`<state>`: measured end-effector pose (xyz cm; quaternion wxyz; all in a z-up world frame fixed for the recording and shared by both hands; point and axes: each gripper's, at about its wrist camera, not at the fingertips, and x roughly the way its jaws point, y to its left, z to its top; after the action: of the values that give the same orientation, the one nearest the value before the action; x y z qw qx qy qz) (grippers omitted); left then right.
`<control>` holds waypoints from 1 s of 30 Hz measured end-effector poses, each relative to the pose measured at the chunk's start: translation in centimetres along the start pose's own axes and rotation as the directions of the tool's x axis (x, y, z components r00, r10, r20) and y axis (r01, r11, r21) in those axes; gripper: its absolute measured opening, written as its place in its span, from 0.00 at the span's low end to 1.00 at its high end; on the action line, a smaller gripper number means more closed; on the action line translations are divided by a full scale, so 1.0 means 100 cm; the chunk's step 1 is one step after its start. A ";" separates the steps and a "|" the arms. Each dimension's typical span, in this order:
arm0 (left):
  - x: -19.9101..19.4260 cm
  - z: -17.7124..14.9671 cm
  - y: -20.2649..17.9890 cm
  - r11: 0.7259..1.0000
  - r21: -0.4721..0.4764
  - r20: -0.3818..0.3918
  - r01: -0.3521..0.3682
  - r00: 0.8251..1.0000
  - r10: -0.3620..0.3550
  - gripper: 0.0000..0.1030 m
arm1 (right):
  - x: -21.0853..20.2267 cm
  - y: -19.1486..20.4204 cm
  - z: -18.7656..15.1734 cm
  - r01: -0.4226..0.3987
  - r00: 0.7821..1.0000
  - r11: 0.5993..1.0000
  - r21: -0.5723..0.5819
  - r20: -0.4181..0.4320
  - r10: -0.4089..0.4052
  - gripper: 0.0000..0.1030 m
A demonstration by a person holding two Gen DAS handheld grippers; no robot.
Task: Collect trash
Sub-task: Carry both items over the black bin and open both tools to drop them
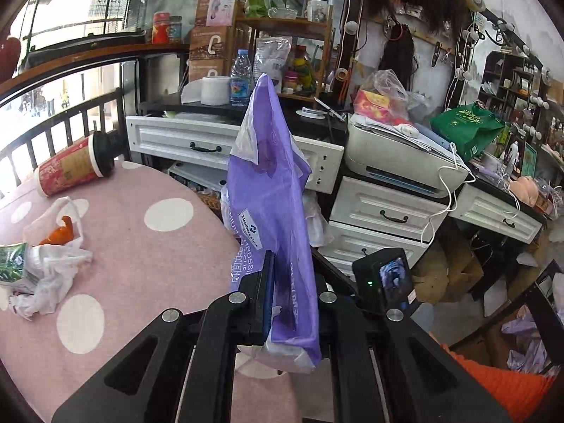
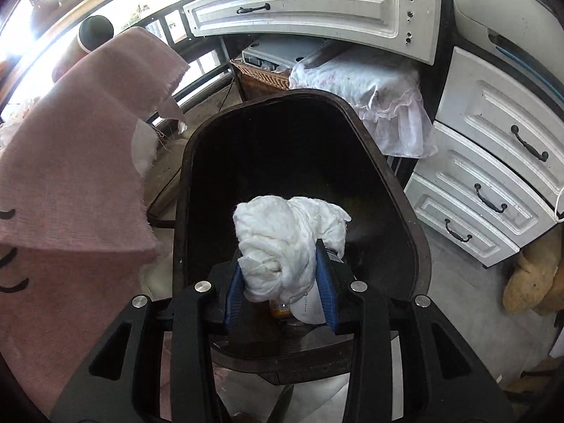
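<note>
My left gripper [image 1: 289, 296] is shut on a purple plastic package [image 1: 271, 190] that stands up between its fingers, above the edge of the pink dotted tablecloth [image 1: 141, 253]. On the cloth lie a red paper cup with a black lid [image 1: 74, 165] on its side and a crumpled white plastic bag [image 1: 53, 257] with an orange scrap and a green wrapper. My right gripper [image 2: 282, 282] is shut on a crumpled white tissue wad [image 2: 282, 239], held over a dark brown bin [image 2: 292, 162]. An orange-labelled item shows under the wad.
White drawer units [image 1: 384, 211] and a printer [image 1: 398, 155] stand behind the table. In the right wrist view the pink cloth [image 2: 70, 183] hangs at left, white drawers [image 2: 493, 176] at right, a wicker basket [image 2: 261, 77] beyond the bin.
</note>
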<state>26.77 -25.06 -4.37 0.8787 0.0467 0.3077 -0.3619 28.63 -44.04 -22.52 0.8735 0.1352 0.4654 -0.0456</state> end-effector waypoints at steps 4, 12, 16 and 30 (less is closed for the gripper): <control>0.017 -0.002 -0.010 1.000 -0.005 -0.031 0.024 0.999 -0.024 0.10 | 0.002 -0.004 -0.001 -0.005 1.000 1.000 0.026 -0.002 0.005 0.49; 0.059 -0.006 -0.038 0.997 0.009 -0.112 0.073 0.991 -0.071 0.10 | -0.035 -0.020 -0.012 0.023 0.997 0.999 0.041 0.072 -0.026 0.63; 0.092 -0.009 -0.053 0.998 0.025 -0.180 0.058 0.982 -0.052 0.10 | -0.062 -0.037 -0.019 0.060 0.991 0.997 0.058 0.113 -0.066 0.63; 0.190 -0.049 -0.063 0.998 0.008 -0.436 -0.059 0.898 0.057 0.20 | -0.117 -0.086 -0.053 0.138 0.977 0.973 0.183 0.137 -0.165 0.63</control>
<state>30.58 -39.71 -18.34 0.7981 0.1334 0.4959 -0.3151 16.02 -51.37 -17.32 0.8852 0.1703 0.4012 -0.1624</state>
